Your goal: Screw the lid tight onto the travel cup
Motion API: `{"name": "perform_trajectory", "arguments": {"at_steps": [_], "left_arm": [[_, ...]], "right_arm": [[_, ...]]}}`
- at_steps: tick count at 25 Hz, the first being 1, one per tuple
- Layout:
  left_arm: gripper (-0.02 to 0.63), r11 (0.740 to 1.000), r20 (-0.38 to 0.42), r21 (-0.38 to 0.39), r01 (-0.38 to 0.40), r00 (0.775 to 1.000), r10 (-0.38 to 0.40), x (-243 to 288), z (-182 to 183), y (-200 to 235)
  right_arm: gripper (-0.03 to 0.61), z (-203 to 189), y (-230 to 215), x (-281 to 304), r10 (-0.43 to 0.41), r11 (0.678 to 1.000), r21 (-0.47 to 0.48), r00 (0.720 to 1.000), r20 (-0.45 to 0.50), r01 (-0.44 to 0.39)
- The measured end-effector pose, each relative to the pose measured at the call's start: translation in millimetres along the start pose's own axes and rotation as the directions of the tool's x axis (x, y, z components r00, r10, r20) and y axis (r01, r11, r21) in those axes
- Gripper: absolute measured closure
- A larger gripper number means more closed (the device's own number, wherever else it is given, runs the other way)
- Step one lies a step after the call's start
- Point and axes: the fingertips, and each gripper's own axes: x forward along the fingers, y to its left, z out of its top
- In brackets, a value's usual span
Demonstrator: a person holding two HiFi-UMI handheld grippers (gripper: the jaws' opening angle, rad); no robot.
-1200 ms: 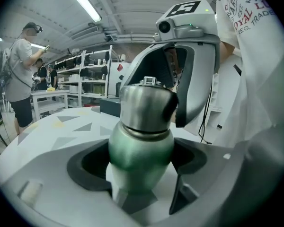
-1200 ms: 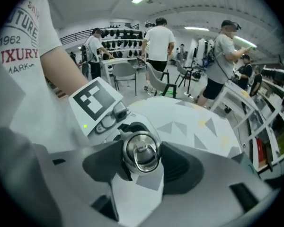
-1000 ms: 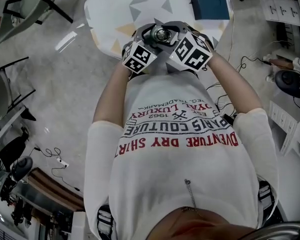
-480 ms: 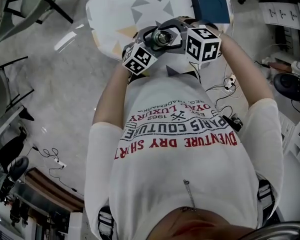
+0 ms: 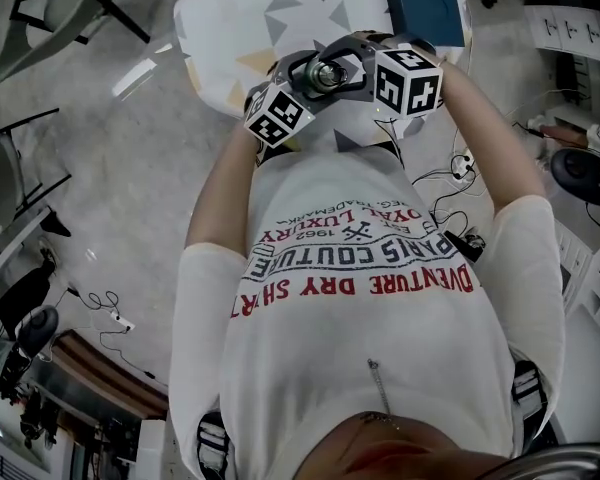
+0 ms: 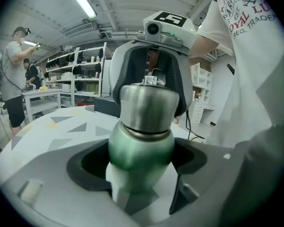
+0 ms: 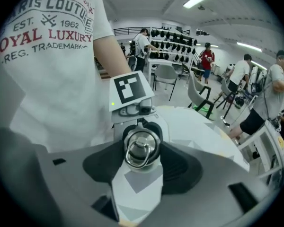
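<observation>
While the person stands close against the near edge of the table (image 5: 230, 28), both grippers meet just above that edge, right by the chest. On the left side the left gripper (image 6: 142, 167) is clamped on the green body of the cup (image 6: 141, 136), which is held up off the cloth. Facing it, the right gripper (image 7: 141, 151) has just been closing its jaws, and its pads now press on the steel lid (image 7: 138, 138) that sits on top of the cup. A ring (image 7: 138, 163) lies across the lid's top.

To the left of the table there is open grey floor (image 5: 120, 178), with chairs (image 5: 75, 3) farther off and a loose cable (image 5: 108, 308) lower down. The right side is tighter: more cables (image 5: 458, 163) trail past white shelves (image 5: 580, 238). A blue box (image 5: 420, 3) sits on the table's far right corner, well apart from the grippers.

The tabletop is white, scattered with grey and yellow triangles. Round about, strip lights run along the ceiling, racks (image 6: 78, 74) line a wall, and other people (image 7: 241, 74) stand by desks.

The white shirt (image 5: 370, 298) reads "PARIS COUTURE", "ROYAL LUXURY", "EST. 1962", "REG. TRADEMARK" and, in red, "DRY SHIRT".
</observation>
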Motion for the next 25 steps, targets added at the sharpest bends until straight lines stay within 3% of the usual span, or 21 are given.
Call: {"name": "perform_trajectory", "arguments": {"at_steps": [4,7,10,15,17,19,22,25], "left_arm": [[0.224,1.0,0.001,-0.003,0.0,1.0,0.0,0,0,-1],[0.222,1.0,0.009,-0.006,-0.003,1.0,0.003,0,0,0],[0.222,1.0,0.017,-0.013,-0.005,1.0,0.005,1,0,1],[0.222,1.0,0.022,-0.014,0.001,1.0,-0.001,0,0,2],[0.222,1.0,0.022,-0.014,0.002,1.0,-0.002,1,-1,2],[0.221,1.0,0.021,-0.014,0.003,1.0,-0.003,1,-2,2],[0.221,1.0,0.022,-0.017,0.004,1.0,-0.003,2,-2,1],[0.222,1.0,0.013,-0.018,0.006,1.0,-0.006,1,-2,0]], "right_arm": [[0.328,1,-2,0,-0.092,0.99,0.11,0.995,0.036,0.088],[0.327,1,-6,-1,-0.19,0.961,0.215,0.98,0.066,0.172],[0.327,0,-9,-3,-0.301,0.909,0.323,0.951,0.076,0.262],[0.328,-3,-11,-5,-0.471,0.791,0.473,0.88,0.064,0.389],[0.328,-3,-12,-6,-0.495,0.772,0.489,0.867,0.059,0.407],[0.327,-4,-10,-5,-0.467,0.793,0.475,0.881,0.072,0.381],[0.301,-4,-1,-2,-0.369,0.863,0.401,0.925,0.088,0.306],[0.276,-1,1,-7,-0.309,0.91,0.32,0.946,0.096,0.265]]}}
